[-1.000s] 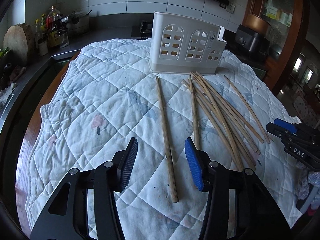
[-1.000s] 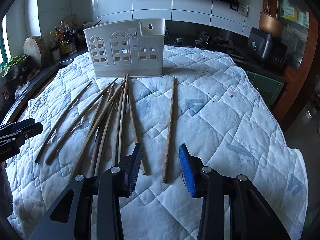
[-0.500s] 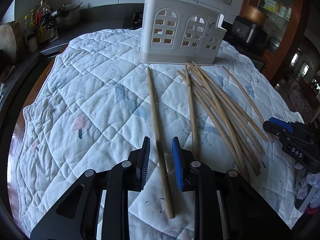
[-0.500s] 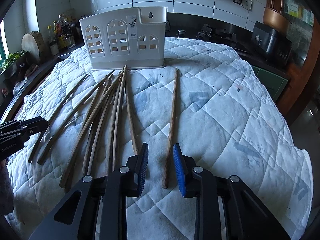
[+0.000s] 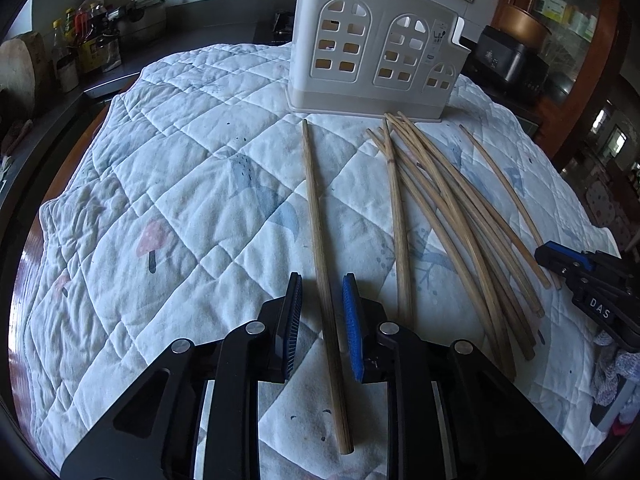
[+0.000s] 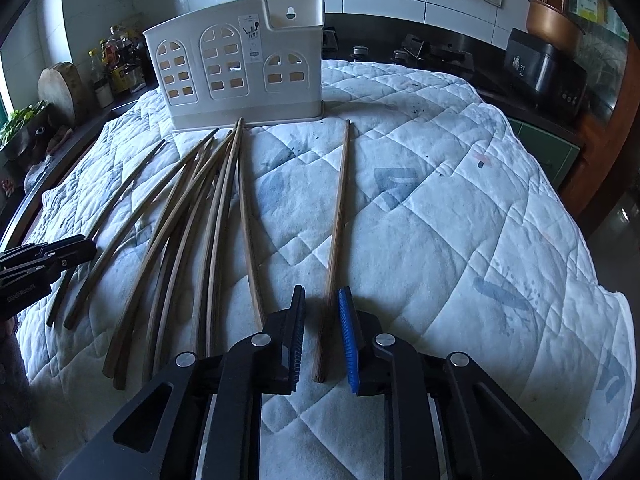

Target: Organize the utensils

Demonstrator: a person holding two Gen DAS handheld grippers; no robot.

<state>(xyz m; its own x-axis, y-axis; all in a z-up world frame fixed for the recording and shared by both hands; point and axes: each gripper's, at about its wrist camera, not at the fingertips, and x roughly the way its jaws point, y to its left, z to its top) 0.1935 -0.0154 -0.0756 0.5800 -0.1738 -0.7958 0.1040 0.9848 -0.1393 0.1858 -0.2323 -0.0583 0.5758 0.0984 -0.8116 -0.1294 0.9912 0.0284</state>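
Straddling a lone chopstick (image 5: 314,200), the left claw (image 5: 322,280) sits low over the quilt (image 5: 180,200) with its jaws narrow, a slim gap showing on each side of the stick, so nothing is gripped yet. It comes in at the stick's near end, probably so the far tip can lead into the holder (image 5: 372,48).

In the right wrist view, the right claw (image 6: 322,292) is set the same way: jaws narrow, either side of another stick (image 6: 338,208) near its near end, not pinching it. Both sticks lie apart from the pile (image 5: 448,208), which likely makes them the easy first picks; the piled ones cross and touch. All sticks point toward the holder, which stands upright at the far side and looks empty through its window cutouts. So the sorting seems barely begun.

The quilt is soft, white and puckered, with faint prints and dark specks, so a stick may sink a little into it. Around it runs a dark kitchen counter: bottles (image 5: 80,40) and a round wooden block (image 6: 60,88) on one side, a stove (image 6: 420,50) and a black appliance (image 6: 544,68) on the other, with a white tiled wall behind.
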